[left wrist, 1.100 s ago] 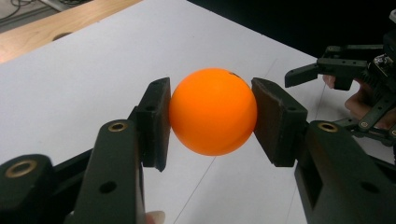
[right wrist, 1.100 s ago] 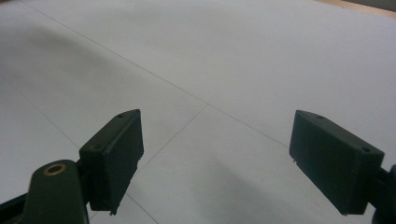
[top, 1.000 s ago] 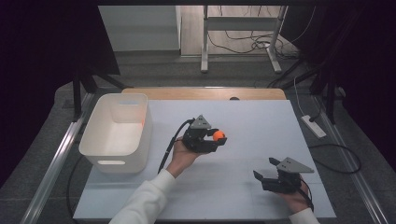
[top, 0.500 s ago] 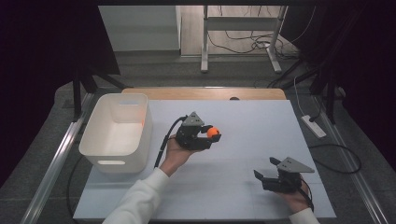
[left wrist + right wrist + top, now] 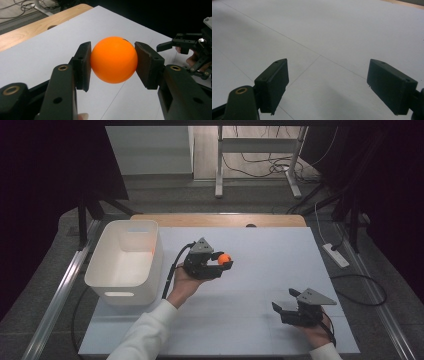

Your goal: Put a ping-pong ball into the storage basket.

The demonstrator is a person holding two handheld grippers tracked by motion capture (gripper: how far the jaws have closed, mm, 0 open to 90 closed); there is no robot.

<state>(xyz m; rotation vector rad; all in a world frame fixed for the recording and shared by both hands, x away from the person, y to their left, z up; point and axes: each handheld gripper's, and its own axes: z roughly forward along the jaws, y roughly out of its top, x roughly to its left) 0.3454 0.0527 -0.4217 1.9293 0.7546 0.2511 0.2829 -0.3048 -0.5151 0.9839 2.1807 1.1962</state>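
My left tongs [image 5: 220, 267] are clamped on the orange ball [image 5: 114, 59], both pads pressing its sides, held above the middle of the white counter [image 5: 260, 320]. My right tongs [image 5: 328, 87] stand apart with nothing between them, low over the counter's near right corner. I judge the ball is bound for the white bin [image 5: 125, 262] just to the left, so I should keep the squeeze steady, clear the rim, and release low inside. The counter between the 2 tongs is bare, leaving free room.
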